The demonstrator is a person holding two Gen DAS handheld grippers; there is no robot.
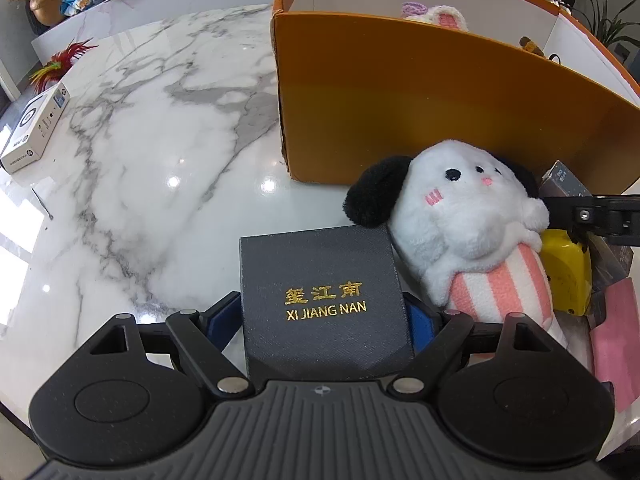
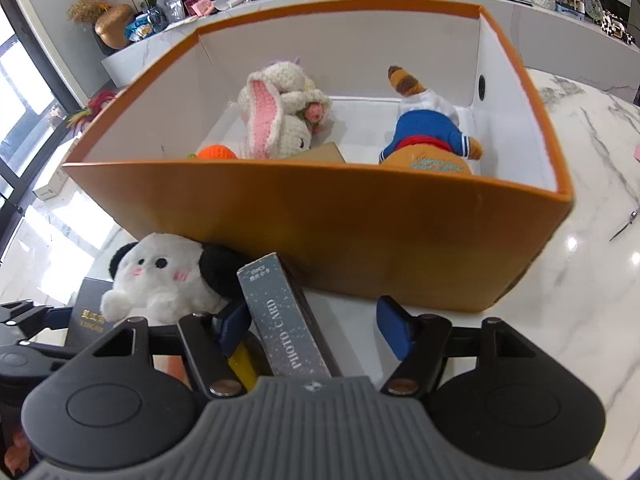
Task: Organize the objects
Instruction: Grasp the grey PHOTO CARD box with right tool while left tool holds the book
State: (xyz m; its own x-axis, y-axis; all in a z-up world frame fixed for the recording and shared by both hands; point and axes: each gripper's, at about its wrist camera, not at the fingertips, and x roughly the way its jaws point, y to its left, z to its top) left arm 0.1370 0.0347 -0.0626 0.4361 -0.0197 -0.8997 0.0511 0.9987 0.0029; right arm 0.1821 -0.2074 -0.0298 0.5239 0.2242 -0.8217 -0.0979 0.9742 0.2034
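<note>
Marble table carries everything I see. My left tool is closed on the dark gift box, its blue pads pressed to both sides. Just beside that box lies the white plush dog, leaning against the orange bin, with a yellow item behind it. My right tool stands open around the photo card box; its left pad is at the box's side, the right pad apart. Inside the bin I see a crochet rabbit and a blue-shirted plush.
</note>
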